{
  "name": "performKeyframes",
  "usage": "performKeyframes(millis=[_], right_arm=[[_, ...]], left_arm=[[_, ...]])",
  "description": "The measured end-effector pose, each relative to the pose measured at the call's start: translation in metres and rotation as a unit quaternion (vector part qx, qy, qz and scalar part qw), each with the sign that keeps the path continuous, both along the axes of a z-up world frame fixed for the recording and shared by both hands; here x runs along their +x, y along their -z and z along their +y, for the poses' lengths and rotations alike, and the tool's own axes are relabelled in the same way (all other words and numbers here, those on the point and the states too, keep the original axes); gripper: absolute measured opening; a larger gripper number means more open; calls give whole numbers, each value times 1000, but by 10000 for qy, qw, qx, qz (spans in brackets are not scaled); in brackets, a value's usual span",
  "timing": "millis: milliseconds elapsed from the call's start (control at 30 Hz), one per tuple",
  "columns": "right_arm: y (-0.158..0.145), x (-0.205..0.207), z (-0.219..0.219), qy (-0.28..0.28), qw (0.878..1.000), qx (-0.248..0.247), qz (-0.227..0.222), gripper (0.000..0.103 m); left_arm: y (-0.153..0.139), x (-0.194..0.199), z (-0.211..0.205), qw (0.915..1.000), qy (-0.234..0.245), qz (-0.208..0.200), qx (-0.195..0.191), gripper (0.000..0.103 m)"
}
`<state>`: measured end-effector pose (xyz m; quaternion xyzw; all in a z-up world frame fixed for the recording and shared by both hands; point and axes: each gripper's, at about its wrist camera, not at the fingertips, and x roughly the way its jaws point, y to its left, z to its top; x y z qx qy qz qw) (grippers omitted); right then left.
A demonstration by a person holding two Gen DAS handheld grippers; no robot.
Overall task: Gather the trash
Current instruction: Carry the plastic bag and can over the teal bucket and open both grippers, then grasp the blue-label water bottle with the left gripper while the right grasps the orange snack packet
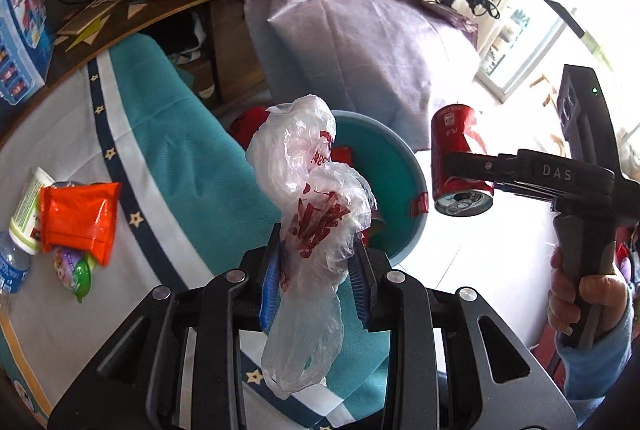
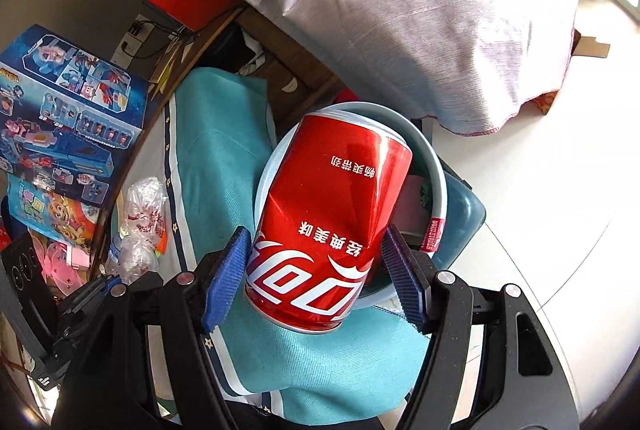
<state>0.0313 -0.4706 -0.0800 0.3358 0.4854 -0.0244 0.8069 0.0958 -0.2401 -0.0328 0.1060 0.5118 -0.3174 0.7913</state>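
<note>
Gripping a crumpled clear plastic bag (image 1: 316, 206) with red print, your left gripper (image 1: 316, 282) has its blue pads clenched on it, above the near-left rim of the teal bin (image 1: 400, 166). Your right gripper (image 2: 320, 282) grasps a dented red cola can (image 2: 332, 218) by its sides, over that same bin (image 2: 456, 214). An orange wrapper (image 1: 80, 214) lies far left on the cloth.
</note>
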Motion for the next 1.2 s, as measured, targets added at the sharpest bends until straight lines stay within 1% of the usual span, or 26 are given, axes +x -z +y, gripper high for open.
performKeyframes(millis=[233, 400, 433, 467, 533, 567, 633, 700, 733, 800, 933, 1000, 1033, 1100, 1200], right_arm=[[13, 0, -23, 130, 9998, 91, 114, 65], [16, 2, -32, 180, 9997, 76, 163, 65], [15, 3, -33, 176, 9997, 69, 160, 65], [14, 4, -33, 166, 9997, 64, 155, 65], [12, 7, -32, 145, 9998, 33, 148, 65], [11, 8, -32, 135, 9998, 19, 145, 65], [10, 11, -31, 112, 9998, -7, 143, 65], [9, 15, -29, 77, 9999, -32, 138, 64], [9, 17, -27, 56, 9999, -43, 144, 64], [9, 20, -24, 28, 9999, -21, 166, 64], [9, 24, -18, 9, 9997, -76, 232, 64], [8, 25, -15, 18, 9996, -78, 265, 68], [7, 25, -13, 25, 9995, -116, 282, 73], [4, 25, -9, 13, 9994, -162, 315, 77], [3, 26, 0, -18, 9990, -171, 416, 79]], left_arm=[[19, 12, -44, 9994, 258, 204, 145, 32], [29, 19, -67, 9987, 374, 298, 178, 34], [31, 21, -70, 9986, 375, 322, 171, 35], [33, 23, -72, 9987, 366, 324, 169, 38], [35, 27, -73, 9989, 319, 305, 159, 56], [35, 27, -74, 9989, 312, 303, 159, 60], [37, 29, -74, 9989, 295, 293, 196, 78], [36, 30, -71, 9992, 267, 218, 226, 86], [36, 31, -69, 9992, 248, 178, 249, 88], [36, 32, -65, 9993, 214, 165, 250, 89], [35, 35, -51, 9995, 91, 261, 160, 90], [34, 35, -45, 9996, 42, 267, 115, 91], [33, 35, -41, 9996, 12, 275, 82, 92], [31, 35, -33, 9996, -49, 291, 15, 92], [29, 33, -20, 9994, -144, 304, -75, 94]])
